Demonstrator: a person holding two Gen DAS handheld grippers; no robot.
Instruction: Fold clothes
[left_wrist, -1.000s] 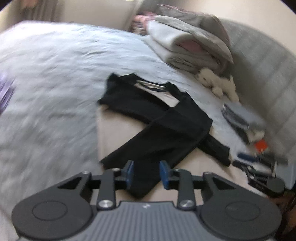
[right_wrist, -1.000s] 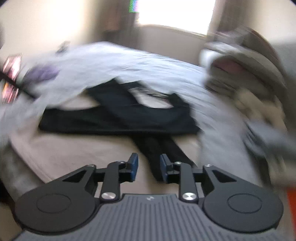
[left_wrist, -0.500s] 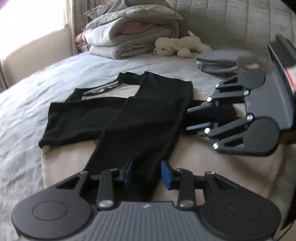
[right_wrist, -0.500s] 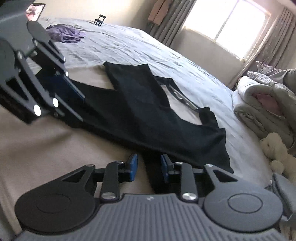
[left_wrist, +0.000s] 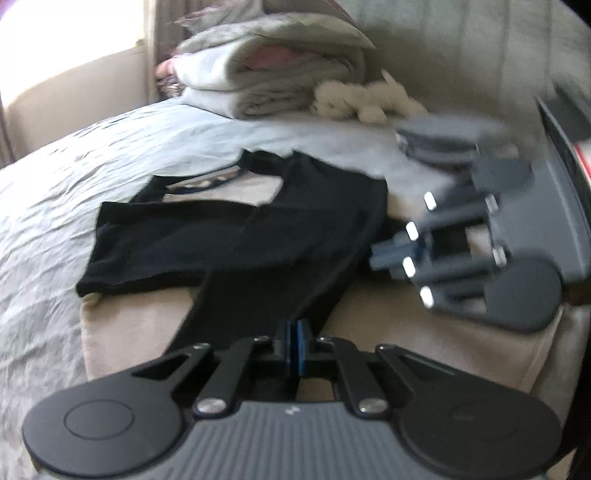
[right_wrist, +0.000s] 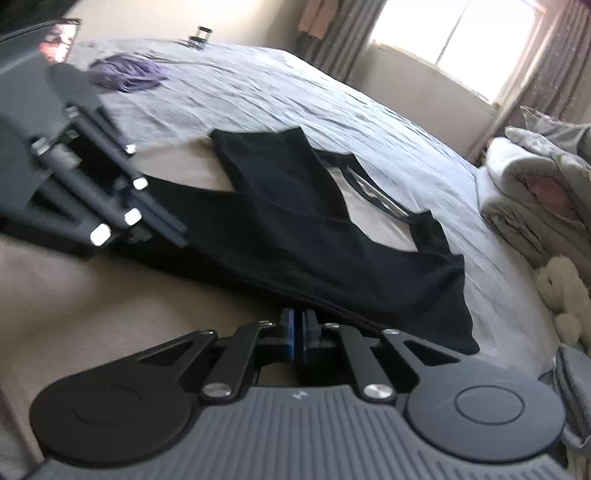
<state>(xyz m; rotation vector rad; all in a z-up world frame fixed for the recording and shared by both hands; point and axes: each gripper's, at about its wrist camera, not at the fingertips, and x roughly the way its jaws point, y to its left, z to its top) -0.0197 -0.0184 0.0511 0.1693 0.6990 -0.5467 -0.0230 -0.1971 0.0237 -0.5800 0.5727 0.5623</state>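
Where tools meet: black shirt hem.

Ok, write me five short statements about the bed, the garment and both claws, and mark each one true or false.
1. The left claw is shut at the near end of the black garment. True.
2. The right claw has its fingers spread wide apart. False: they are closed together at the garment's edge.
3. A purple cloth lies on the grey bed sheet, apart from the black garment. True.
4. The black garment hangs in the air, clear of the bed. False: it lies on a beige cloth on the bed.
5. A white stuffed toy sits beside the folded bedding pile. True.
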